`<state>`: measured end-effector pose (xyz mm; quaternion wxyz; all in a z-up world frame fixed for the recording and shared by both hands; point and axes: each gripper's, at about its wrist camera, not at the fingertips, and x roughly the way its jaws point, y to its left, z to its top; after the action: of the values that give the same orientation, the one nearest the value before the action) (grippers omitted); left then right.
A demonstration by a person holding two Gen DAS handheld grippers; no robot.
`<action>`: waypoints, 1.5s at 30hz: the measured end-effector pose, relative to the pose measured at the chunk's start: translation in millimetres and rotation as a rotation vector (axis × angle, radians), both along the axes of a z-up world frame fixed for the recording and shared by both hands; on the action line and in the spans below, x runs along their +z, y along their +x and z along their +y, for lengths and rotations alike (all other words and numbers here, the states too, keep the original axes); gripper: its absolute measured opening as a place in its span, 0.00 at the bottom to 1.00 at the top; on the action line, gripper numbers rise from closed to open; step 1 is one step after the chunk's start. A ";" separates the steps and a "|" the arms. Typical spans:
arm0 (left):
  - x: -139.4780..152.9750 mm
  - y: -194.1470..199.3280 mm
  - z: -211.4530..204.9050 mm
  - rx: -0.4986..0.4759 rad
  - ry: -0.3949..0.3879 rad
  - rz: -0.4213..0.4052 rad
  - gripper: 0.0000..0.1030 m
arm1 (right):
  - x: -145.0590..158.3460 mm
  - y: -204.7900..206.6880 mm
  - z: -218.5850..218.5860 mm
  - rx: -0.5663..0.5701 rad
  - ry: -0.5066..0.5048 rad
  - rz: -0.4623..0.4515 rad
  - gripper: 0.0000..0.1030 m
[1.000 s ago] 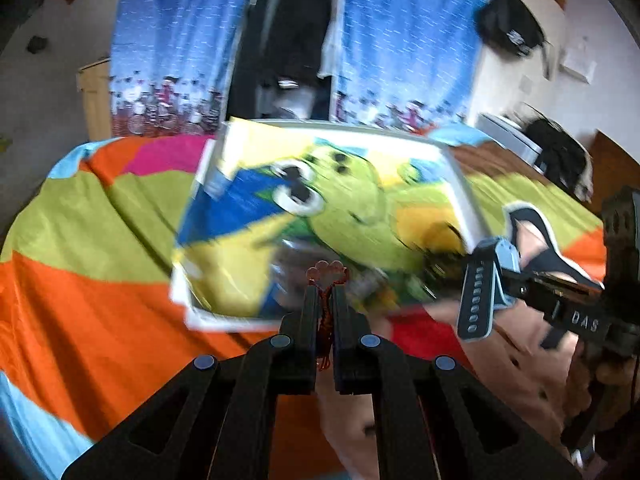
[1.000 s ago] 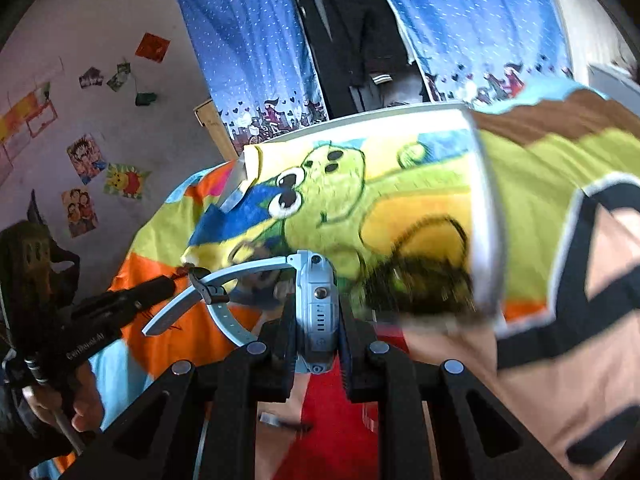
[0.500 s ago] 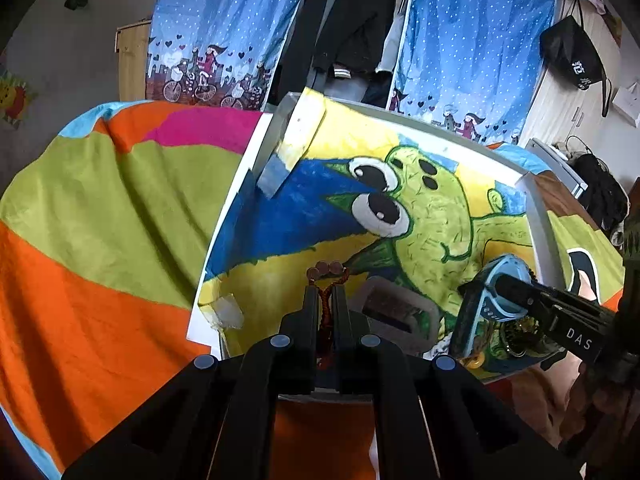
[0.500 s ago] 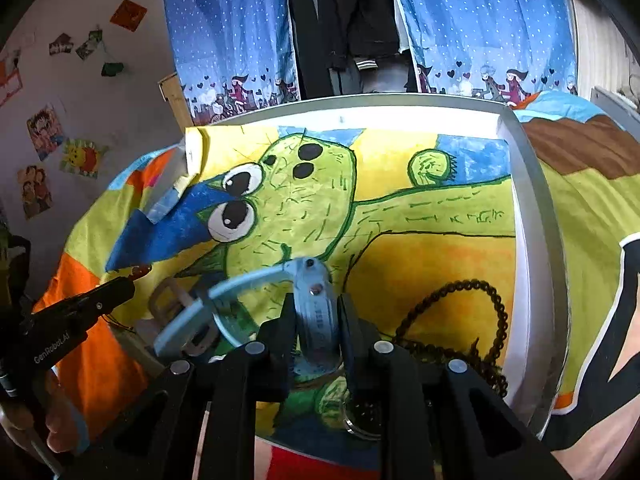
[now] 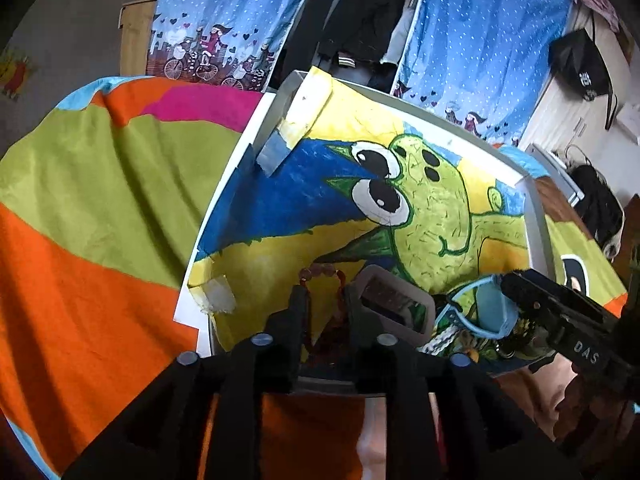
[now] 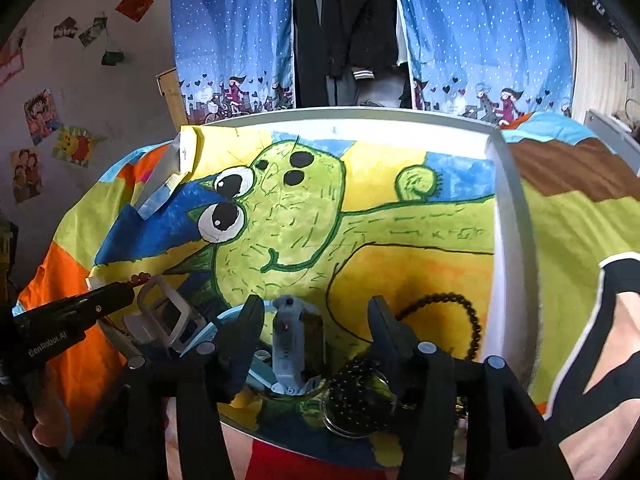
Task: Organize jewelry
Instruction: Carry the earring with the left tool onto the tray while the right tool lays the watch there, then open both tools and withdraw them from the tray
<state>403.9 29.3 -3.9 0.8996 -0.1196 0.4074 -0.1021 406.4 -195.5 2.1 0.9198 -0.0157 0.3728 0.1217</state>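
Note:
A white-rimmed tray [image 5: 538, 216] lined with a green cartoon drawing lies on the bed; its rim also shows in the right wrist view [image 6: 508, 216]. My left gripper [image 5: 322, 294] is open, a red bead bracelet [image 5: 320, 270] lying loose between its fingers at the tray's near edge. My right gripper [image 6: 316, 312] is open around a light blue watch [image 6: 288, 344] that rests in the tray. A grey watch [image 5: 394, 304] lies between them, also seen in the right wrist view [image 6: 168, 316]. A black bead necklace [image 6: 452, 320] lies at the near right.
A bedspread [image 5: 80, 200] in orange, green and pink covers the bed around the tray. Blue curtains [image 6: 480, 40] and dark hanging clothes [image 6: 348, 20] stand behind. A black bag [image 5: 584, 64] hangs at the right wall.
Both grippers moved forward over the tray's near edge and opened. The red bracelet and the light blue watch were let go and now lie in the tray.

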 end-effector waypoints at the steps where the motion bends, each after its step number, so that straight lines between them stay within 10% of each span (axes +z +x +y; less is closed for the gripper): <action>1: 1.9 -0.8 0.6 0.003 -0.004 -0.005 0.24 | 2.9 -2.5 -2.0 -0.006 -0.005 -0.011 0.59; 13: 33.6 -28.0 -15.0 0.008 0.033 -0.124 0.58 | 34.2 -37.2 -34.6 -0.080 -0.027 -0.109 0.93; 24: 67.2 -79.2 -27.0 0.042 0.034 -0.253 0.98 | 65.5 -94.6 -66.5 -0.118 0.025 -0.248 1.00; 45: 75.7 -194.8 -42.1 0.026 0.124 -0.340 0.99 | 63.6 -230.7 -86.9 -0.140 0.055 -0.282 1.00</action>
<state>209.1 -12.8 71.9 0.9625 -0.0500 0.2531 -0.0836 175.8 -282.3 65.7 0.9693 0.0185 0.2368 0.0642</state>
